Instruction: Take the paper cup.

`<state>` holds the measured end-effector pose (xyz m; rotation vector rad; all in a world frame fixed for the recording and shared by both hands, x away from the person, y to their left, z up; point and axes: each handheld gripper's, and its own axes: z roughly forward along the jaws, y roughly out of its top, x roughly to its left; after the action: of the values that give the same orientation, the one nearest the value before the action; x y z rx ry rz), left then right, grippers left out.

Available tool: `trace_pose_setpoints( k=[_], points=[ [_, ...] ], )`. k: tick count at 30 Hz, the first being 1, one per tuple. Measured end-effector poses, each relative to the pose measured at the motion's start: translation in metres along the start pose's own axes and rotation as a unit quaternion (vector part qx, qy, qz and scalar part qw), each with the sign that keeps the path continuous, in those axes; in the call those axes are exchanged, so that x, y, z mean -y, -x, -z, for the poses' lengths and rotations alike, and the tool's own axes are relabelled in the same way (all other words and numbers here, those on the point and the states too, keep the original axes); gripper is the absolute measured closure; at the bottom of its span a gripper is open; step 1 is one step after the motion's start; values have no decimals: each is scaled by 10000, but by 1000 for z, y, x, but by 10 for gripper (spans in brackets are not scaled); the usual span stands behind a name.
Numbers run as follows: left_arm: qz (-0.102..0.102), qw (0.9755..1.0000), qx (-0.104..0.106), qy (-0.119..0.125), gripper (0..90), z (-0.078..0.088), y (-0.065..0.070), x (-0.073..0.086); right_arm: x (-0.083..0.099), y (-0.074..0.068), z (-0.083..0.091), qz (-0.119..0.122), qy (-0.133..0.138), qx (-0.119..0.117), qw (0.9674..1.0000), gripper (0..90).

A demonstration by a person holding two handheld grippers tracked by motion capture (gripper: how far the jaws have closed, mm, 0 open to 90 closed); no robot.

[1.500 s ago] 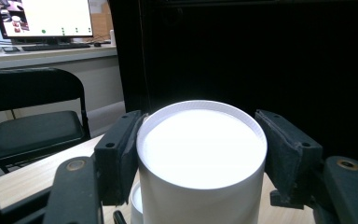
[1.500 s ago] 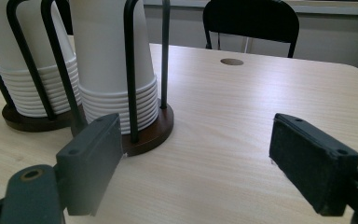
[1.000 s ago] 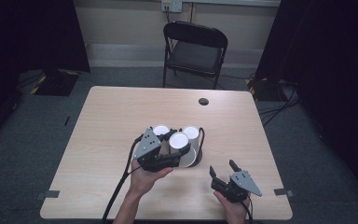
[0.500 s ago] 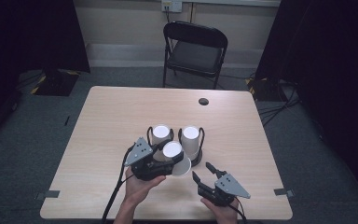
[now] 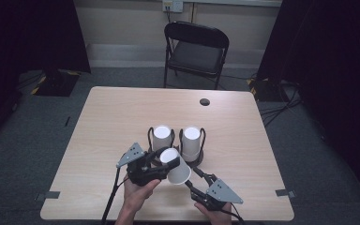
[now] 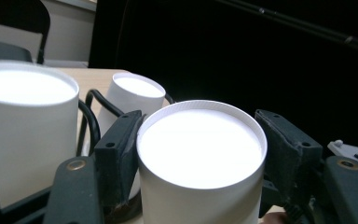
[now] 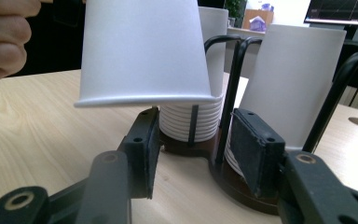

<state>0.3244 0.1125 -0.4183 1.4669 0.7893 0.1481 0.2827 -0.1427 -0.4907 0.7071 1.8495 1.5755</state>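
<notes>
My left gripper (image 5: 168, 161) is shut on a white paper cup (image 5: 178, 171), held tilted just in front of two stacks. In the left gripper view the cup's flat base (image 6: 200, 154) faces the camera, with both pads (image 6: 119, 149) pressed to its sides. Two stacks of upturned white cups (image 5: 162, 136) (image 5: 191, 140) stand in black wire holders at mid-table. My right gripper (image 5: 194, 181) lies low on the table and points at the holders' bases. Its jaws have just been closing. They stand apart, with the dark holder base (image 7: 242, 186) and a wire beyond them, and the pads (image 7: 249, 149) touch nothing.
The wooden table (image 5: 112, 117) has a round cable hole (image 5: 205, 101) at its far right. A black folding chair (image 5: 194, 54) stands behind the table. A hand (image 7: 2, 39) holding the left gripper is in the right gripper view.
The left gripper has come down and toward the near edge with the cup, away from the stacks. The right gripper has slid left toward the holders and its jaws have narrowed.
</notes>
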Motion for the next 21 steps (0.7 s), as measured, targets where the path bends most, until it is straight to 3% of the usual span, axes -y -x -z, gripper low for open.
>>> trace_pose_setpoints(
  k=[5, 10, 12, 15, 18, 21],
  points=[
    [69, 9999, -76, -27, 345, 1, -1, 5, 2, -3, -3, 147, 161, -31, 9998, 558],
    [266, 9996, 36, -61, 345, -1, -1, 7, 4, -5, -6, 331, 315, -24, 9990, 574],
    [290, 9995, 37, -92, 345, -2, 0, 7, 5, -5, -6, 318, 365, -19, 9988, 576],
    [486, 9987, 152, -90, 345, -6, 0, 7, 5, -4, -8, 317, 368, -18, 9988, 593],
    [465, 9987, 128, -150, 345, -9, 2, 6, 5, -3, -9, 375, 376, 0, 9986, 614],
    [630, 9975, 311, -103, 345, -12, 4, 5, 5, -3, -9, 367, 446, 23, 9983, 630]
  ],
)
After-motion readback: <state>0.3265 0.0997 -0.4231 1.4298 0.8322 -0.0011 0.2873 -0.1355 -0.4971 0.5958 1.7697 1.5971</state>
